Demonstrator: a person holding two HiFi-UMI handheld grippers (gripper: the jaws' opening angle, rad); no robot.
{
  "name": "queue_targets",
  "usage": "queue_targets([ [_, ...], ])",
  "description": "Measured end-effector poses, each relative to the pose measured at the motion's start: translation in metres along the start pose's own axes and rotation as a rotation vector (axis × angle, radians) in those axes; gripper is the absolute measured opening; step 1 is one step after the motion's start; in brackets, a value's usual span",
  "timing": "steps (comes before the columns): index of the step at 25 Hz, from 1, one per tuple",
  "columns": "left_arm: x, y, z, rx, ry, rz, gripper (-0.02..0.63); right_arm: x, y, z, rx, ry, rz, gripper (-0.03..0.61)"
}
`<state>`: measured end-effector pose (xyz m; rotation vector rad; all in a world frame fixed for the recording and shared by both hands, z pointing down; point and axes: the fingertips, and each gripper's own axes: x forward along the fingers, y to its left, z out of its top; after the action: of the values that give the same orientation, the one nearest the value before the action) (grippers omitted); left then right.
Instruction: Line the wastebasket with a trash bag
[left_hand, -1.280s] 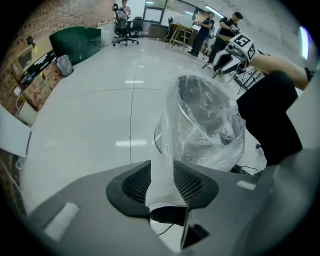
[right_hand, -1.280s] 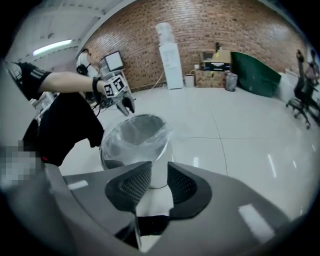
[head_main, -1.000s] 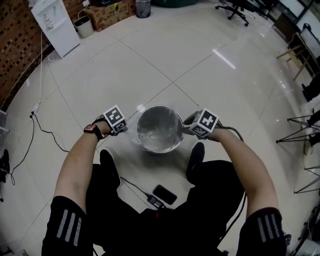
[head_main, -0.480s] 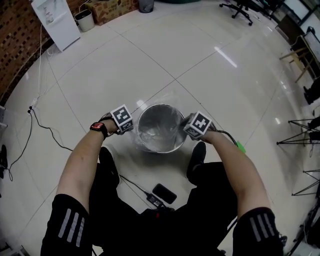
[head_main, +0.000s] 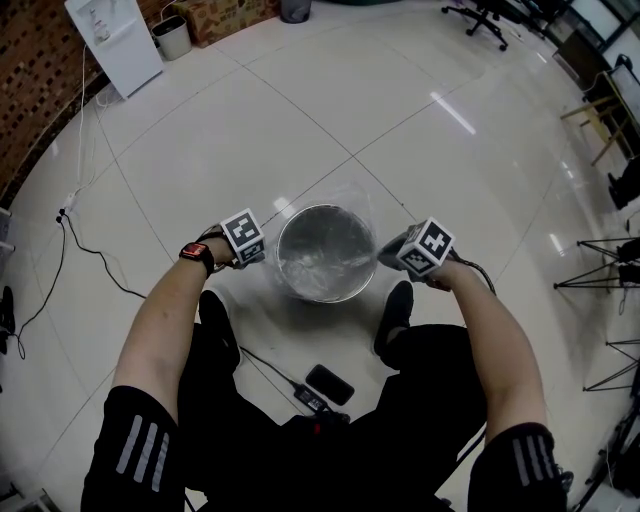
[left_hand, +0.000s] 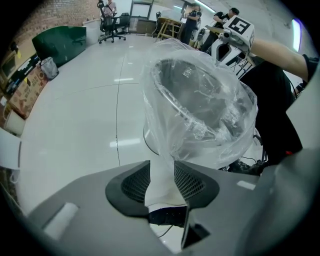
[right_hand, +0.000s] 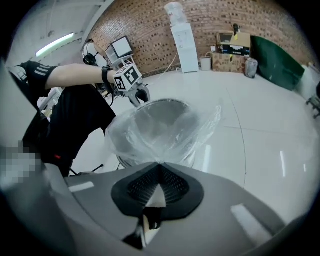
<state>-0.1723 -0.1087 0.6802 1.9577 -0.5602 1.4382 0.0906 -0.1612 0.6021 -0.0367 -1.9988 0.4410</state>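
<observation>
A round metal wastebasket (head_main: 322, 253) stands on the floor between the person's feet. A clear trash bag (head_main: 352, 200) lies inside it and spills over the rim. At the rim's left side, my left gripper (head_main: 263, 260) is shut on a bunched fold of the bag (left_hand: 200, 120), which fills the gap between its jaws. My right gripper (head_main: 384, 258) is just off the rim's right side. Its jaws have just been closing and now pinch a thin edge of the bag (right_hand: 150, 135) at their tips. The film is stretched from the wastebasket (right_hand: 161, 107) towards them.
A black phone (head_main: 329, 387) and a cable (head_main: 285, 385) lie on the floor near the person's legs. Another cable (head_main: 90, 265) runs at the left. A white water dispenser (head_main: 112, 35) and small bins (head_main: 172, 37) stand far back left, office chairs (head_main: 480, 15) far back.
The right gripper has moved outward to the right, away from the rim, drawing the bag's edge with it. Its jaws have shut. The left gripper has stayed put.
</observation>
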Motion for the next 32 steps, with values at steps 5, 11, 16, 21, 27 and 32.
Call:
queue_targets([
  [5,0.007,-0.014,-0.011,-0.003,0.042,-0.063,0.144,0.017,0.006,-0.066,0.062,0.148,0.082,0.006],
  [11,0.027,-0.023,-0.021,0.006,0.102,-0.102,0.144,0.043,-0.003,-0.097,0.058,0.239,0.091,0.006],
  [16,0.032,-0.042,-0.031,0.022,0.169,-0.216,0.144,0.063,0.036,-0.115,-0.001,0.354,0.286,0.006],
  [21,0.033,-0.047,-0.051,0.028,0.234,-0.270,0.144,0.075,0.045,-0.129,-0.075,0.414,0.310,0.006],
  [27,0.012,-0.059,-0.043,-0.013,0.128,-0.381,0.190,0.082,0.044,-0.113,-0.104,0.394,0.283,0.006],
  [32,-0.017,-0.056,-0.020,0.010,-0.059,-0.305,0.259,0.077,0.040,-0.111,-0.088,0.375,0.260,0.006],
])
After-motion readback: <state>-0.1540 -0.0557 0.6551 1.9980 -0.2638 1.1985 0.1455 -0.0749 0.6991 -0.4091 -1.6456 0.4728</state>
